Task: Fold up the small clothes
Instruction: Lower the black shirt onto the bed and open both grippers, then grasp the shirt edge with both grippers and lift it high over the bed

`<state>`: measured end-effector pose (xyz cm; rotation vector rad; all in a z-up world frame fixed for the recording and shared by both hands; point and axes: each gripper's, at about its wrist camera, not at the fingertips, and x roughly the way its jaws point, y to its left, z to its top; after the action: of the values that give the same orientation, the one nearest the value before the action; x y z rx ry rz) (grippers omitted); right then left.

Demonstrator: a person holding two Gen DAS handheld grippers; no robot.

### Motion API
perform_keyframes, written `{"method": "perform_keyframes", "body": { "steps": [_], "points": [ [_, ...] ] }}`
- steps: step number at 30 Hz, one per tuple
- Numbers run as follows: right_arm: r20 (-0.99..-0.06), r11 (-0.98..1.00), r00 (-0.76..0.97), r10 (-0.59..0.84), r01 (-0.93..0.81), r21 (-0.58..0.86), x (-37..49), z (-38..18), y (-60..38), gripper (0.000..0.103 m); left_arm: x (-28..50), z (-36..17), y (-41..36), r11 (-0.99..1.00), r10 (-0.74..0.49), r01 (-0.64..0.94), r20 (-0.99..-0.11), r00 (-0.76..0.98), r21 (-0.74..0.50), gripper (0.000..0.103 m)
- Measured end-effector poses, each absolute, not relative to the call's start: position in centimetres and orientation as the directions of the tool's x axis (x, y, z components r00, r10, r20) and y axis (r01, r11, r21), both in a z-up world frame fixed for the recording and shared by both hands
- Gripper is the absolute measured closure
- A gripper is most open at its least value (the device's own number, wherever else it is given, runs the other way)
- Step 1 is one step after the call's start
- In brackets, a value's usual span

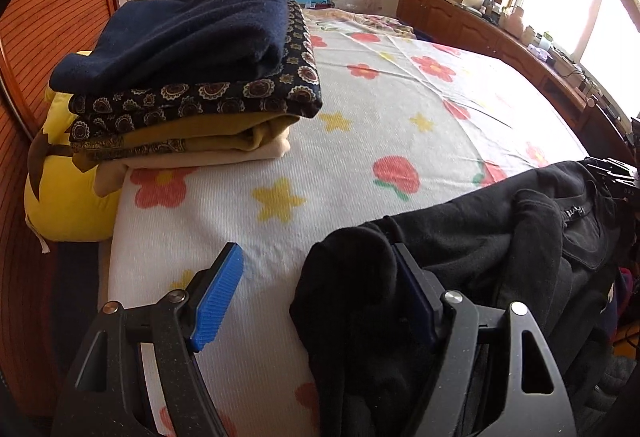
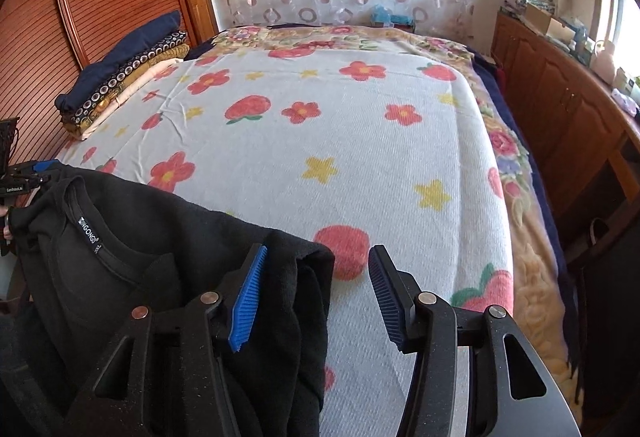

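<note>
A black garment [image 2: 120,277] hung at lower left, its neck label [image 2: 89,228] reading "GONG". Both the left gripper [image 1: 316,301] and right gripper [image 2: 316,297] had spread jaws, fabric draped over one pad each.

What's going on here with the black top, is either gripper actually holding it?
A person with two handheld grippers has a black top hanging between them at the near edge of the bed. Both the left gripper and the right gripper stand open, with cloth draped over one finger of each, not pinched. A stack of folded clothes sits at the bed's left side.
</note>
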<state>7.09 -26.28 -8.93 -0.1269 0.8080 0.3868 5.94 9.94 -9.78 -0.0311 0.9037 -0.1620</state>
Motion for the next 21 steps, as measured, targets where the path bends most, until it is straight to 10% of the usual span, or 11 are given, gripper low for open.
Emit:
{"method": "perform_keyframes", "body": {
  "steps": [16, 21],
  "points": [
    [-0.755, 0.895, 0.565, 0.332, -0.441, 0.064, 7.1, -9.1, -24.5, 0.047, 5.1, -9.3, 8.9, 0.971, -0.232, 0.192, -0.773, 0.591, -0.144, 0.076],
    [-0.75, 0.861, 0.549, 0.37, -0.506, 0.055, 5.8, -9.2, -23.2, 0.087, 3.5, -7.7, 7.8, 0.966, -0.251, 0.215, -0.733, 0.633, -0.145, 0.091]
  ]
}}
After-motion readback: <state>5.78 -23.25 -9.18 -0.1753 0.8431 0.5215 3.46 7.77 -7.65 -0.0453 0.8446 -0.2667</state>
